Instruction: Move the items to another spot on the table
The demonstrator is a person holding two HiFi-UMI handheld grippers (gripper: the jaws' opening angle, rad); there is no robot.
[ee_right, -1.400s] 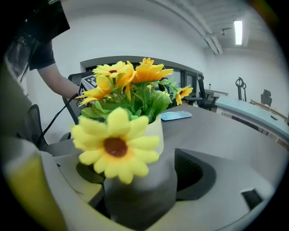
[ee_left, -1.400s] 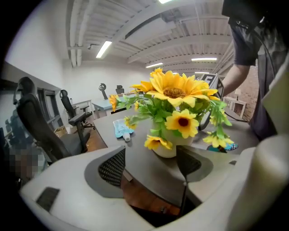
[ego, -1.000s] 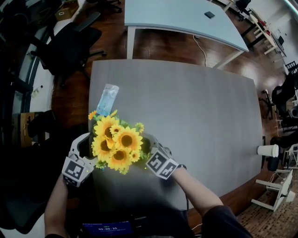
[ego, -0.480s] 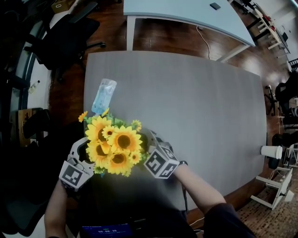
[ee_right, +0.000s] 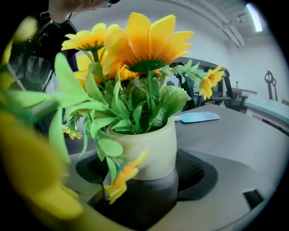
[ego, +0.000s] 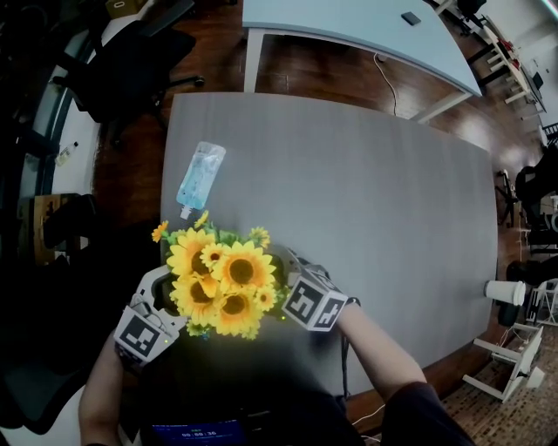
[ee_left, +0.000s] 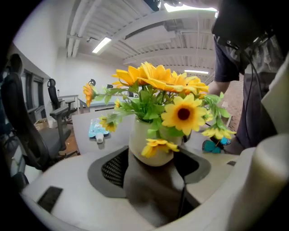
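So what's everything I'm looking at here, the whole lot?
table: one, grey, under everything here.
pot: one, cream, near the table's near-left corner.
sunflowers: one bunch, yellow with green leaves, in the pot.
pouch: one, pale blue, flat on the table beyond the pot.
second table: one, pale blue, farther off.
chair: one, black, by the table's far-left corner.
cup: one, white, past the table's right edge.
left hand-held gripper: one, white, left of the pot; jaws have just been closing, pot between them, pads against it.
right hand-held gripper: one, white, right of the pot; jaws shut on the pot.
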